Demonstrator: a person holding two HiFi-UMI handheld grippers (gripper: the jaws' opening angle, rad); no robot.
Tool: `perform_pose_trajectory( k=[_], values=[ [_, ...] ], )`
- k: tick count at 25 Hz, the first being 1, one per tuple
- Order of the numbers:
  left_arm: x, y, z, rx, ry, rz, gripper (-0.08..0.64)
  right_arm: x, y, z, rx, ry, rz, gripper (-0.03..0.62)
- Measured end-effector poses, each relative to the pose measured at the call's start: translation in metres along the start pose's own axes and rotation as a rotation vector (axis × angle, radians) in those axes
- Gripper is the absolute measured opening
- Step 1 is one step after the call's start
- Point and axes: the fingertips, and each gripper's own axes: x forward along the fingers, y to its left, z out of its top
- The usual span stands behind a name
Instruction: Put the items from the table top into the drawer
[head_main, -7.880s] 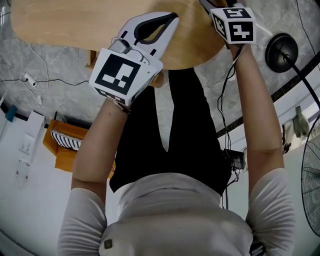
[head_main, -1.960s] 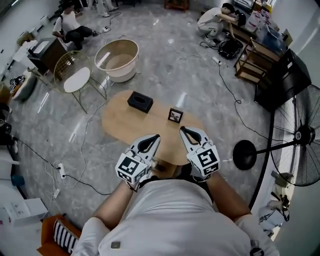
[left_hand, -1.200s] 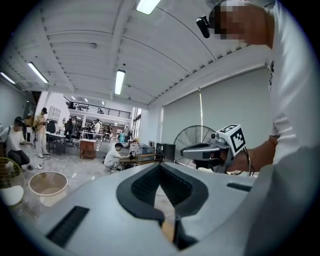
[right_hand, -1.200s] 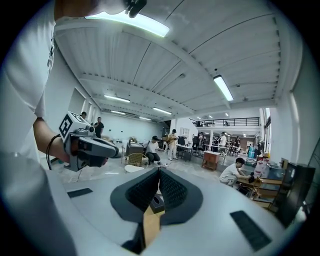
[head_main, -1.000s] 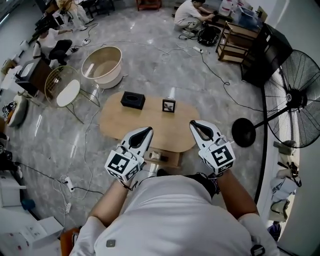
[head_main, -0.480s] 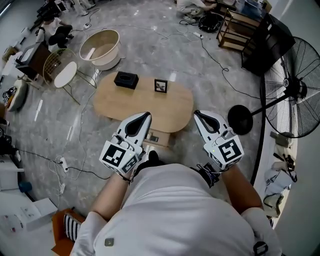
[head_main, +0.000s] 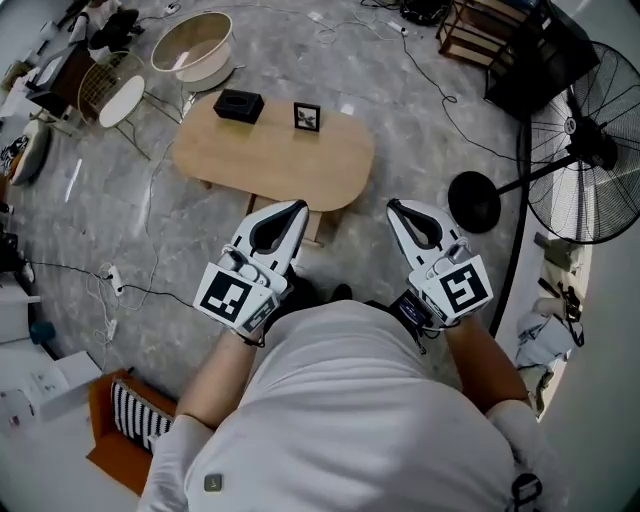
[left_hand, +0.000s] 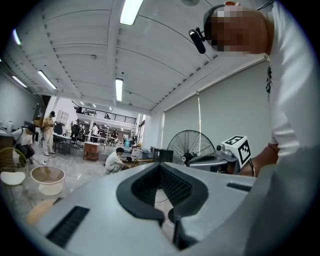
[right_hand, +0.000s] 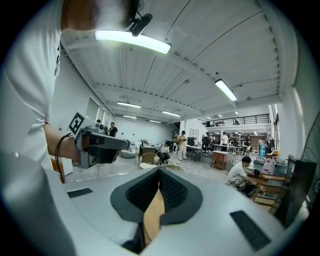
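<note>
Right now, your left gripper (head_main: 296, 207) has its jaws closed together with nothing between them, and its tips point at the near edge of the table (head_main: 270, 170). Your right gripper (head_main: 393, 206) is likewise closed and empty, held alongside it off the table's near right end, above the floor. Both items are on the tabletop, well apart from the grippers. The black box (head_main: 238, 104) sits at the far left end, and the small picture frame (head_main: 307, 116) stands by the far edge, just right of the box.
</note>
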Motion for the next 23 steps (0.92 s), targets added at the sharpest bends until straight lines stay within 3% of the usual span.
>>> perform_pose_trajectory(
  k=[23],
  values=[
    [-0.027,-0.016,0.006,0.001,-0.047,0.018,0.009,-0.006,0.028,0.002,0.024,-0.021,0.044,0.028]
  ],
)
